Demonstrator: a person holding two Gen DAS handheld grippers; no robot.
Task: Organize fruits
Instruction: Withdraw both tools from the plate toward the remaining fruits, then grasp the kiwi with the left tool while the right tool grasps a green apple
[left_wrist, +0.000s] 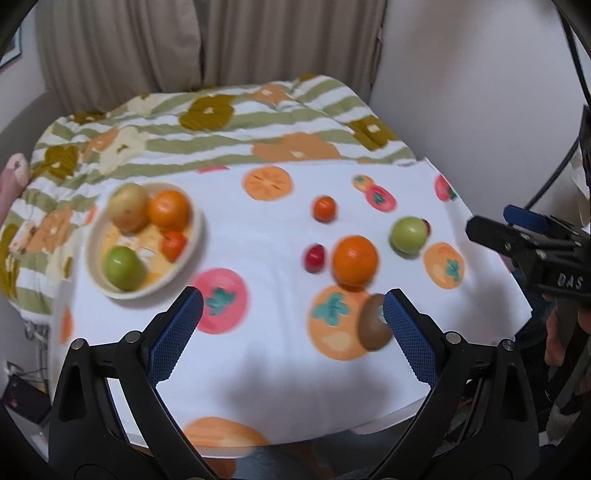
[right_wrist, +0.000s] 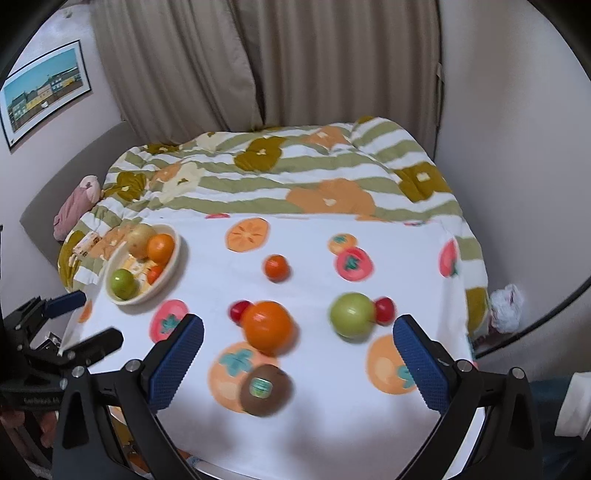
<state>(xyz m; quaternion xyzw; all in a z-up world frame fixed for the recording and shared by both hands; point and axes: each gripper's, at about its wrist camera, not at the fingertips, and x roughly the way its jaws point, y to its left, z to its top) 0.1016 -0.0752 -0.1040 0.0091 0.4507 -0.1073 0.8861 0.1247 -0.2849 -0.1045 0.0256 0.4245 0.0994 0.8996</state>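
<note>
A cream bowl (left_wrist: 92, 258) (right_wrist: 173, 266) at the table's left holds a yellow pear, an orange, a small orange fruit and a green apple. Loose on the fruit-print cloth lie a big orange (left_wrist: 355, 260) (right_wrist: 267, 325), a kiwi (left_wrist: 375, 323) (right_wrist: 264, 390), a green apple (left_wrist: 408, 234) (right_wrist: 351, 314), a small tangerine (left_wrist: 324, 208) (right_wrist: 276, 266) and red cherry tomatoes (left_wrist: 314, 257) (right_wrist: 384, 309). My left gripper (left_wrist: 291, 325) is open and empty, the kiwi by its right finger. My right gripper (right_wrist: 298, 354) is open and empty above the orange and kiwi.
The table stands against a bed with a striped flower quilt (right_wrist: 280, 173). Curtains (right_wrist: 295, 55) hang behind. A white bag (right_wrist: 508, 304) lies to the right of the table. The right gripper also shows at the right edge of the left wrist view (left_wrist: 532, 251).
</note>
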